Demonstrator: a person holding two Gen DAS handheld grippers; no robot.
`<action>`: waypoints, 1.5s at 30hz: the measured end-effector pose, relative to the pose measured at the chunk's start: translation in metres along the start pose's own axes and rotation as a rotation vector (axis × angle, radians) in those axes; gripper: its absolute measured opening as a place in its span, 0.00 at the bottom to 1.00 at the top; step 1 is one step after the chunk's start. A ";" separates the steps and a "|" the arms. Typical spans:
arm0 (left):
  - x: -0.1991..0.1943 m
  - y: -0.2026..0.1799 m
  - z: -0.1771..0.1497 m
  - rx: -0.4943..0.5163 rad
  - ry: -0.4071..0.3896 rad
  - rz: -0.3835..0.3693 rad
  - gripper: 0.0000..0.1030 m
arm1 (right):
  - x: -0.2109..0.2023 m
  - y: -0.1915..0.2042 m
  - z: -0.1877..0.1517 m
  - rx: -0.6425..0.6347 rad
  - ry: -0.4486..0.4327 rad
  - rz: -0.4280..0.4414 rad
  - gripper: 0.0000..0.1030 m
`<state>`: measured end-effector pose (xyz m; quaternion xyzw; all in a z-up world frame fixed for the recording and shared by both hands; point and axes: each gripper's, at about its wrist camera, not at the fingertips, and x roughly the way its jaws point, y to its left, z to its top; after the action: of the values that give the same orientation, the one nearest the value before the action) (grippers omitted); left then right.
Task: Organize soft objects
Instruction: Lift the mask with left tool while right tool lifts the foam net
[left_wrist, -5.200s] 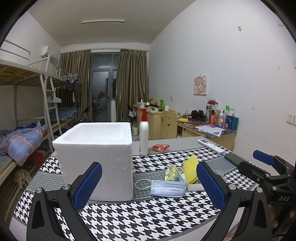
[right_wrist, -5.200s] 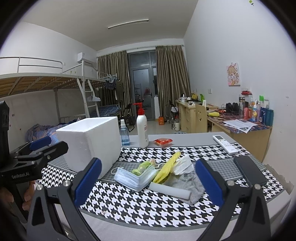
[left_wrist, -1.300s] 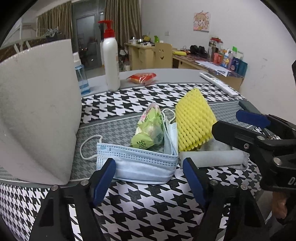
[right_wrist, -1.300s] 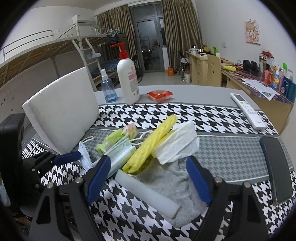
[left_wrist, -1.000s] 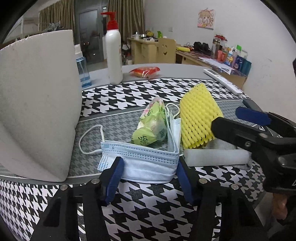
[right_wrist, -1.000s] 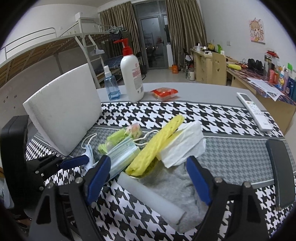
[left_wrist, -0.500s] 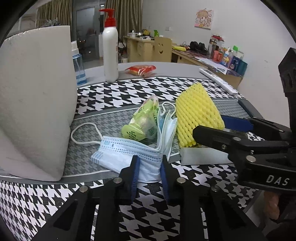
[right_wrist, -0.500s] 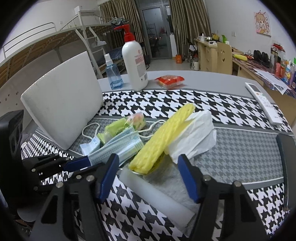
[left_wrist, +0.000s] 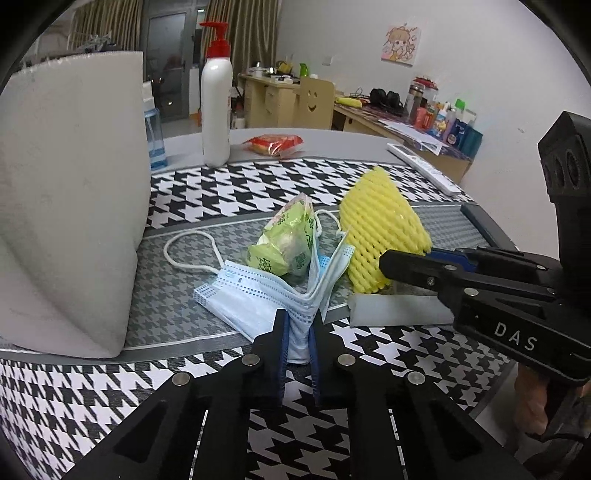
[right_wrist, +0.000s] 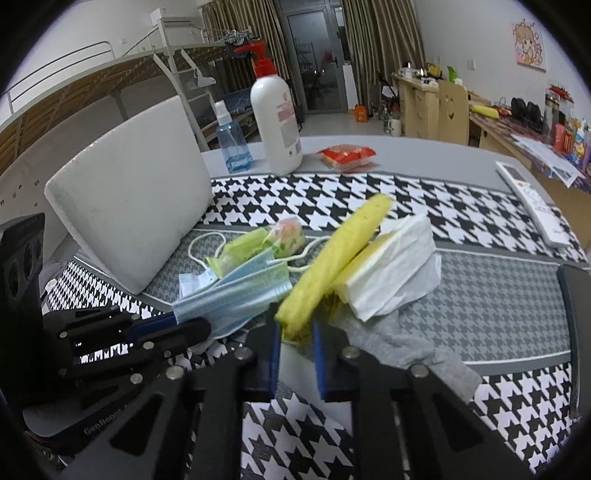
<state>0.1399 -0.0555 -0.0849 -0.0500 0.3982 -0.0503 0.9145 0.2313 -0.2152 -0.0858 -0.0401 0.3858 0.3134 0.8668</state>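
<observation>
**Both grippers pinch soft items on the houndstooth desk**

The pale blue pleated paper face mask (left_wrist: 258, 295) lies near the desk's front edge, its near fold bunched upward between the jaws of the left gripper (left_wrist: 297, 334), which are closed tight on it. Its white ear loop (left_wrist: 190, 247) trails left across the cloth. A green crinkled plastic packet (left_wrist: 286, 242) sits in the mask's open fold, touching it.

Just right of the mask, the yellow foam-net fruit sleeve (right_wrist: 332, 266) stands tilted; the right gripper (right_wrist: 295, 347) has its jaws nearly closed around the sleeve's near lower end. A white folded tissue (right_wrist: 395, 266) leans against the sleeve's right side, over a grey cloth (right_wrist: 399, 339) that spreads toward the near right. A white foam tube (left_wrist: 395, 314) lies flat beside the sleeve's base.

All rest on the black-and-white houndstooth desk (left_wrist: 92, 391). A white styrofoam box (left_wrist: 70, 206) stands to the left, near the mask. Farther back are a white pump bottle with a red top (left_wrist: 216, 99), a blue spray bottle (right_wrist: 231, 142), a red snack packet (right_wrist: 347, 153) and, far right, a white remote control (right_wrist: 532, 203).
</observation>
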 end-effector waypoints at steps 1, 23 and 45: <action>-0.002 -0.001 0.000 0.004 -0.005 0.000 0.11 | -0.004 0.002 0.000 -0.009 -0.012 -0.002 0.16; -0.060 -0.001 0.014 0.064 -0.180 0.023 0.11 | -0.058 0.015 0.006 -0.025 -0.177 -0.032 0.15; -0.096 0.001 0.044 0.125 -0.339 0.045 0.11 | -0.087 0.023 0.012 -0.038 -0.293 -0.073 0.15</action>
<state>0.1070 -0.0399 0.0144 0.0080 0.2354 -0.0455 0.9708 0.1822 -0.2379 -0.0126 -0.0243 0.2475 0.2916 0.9236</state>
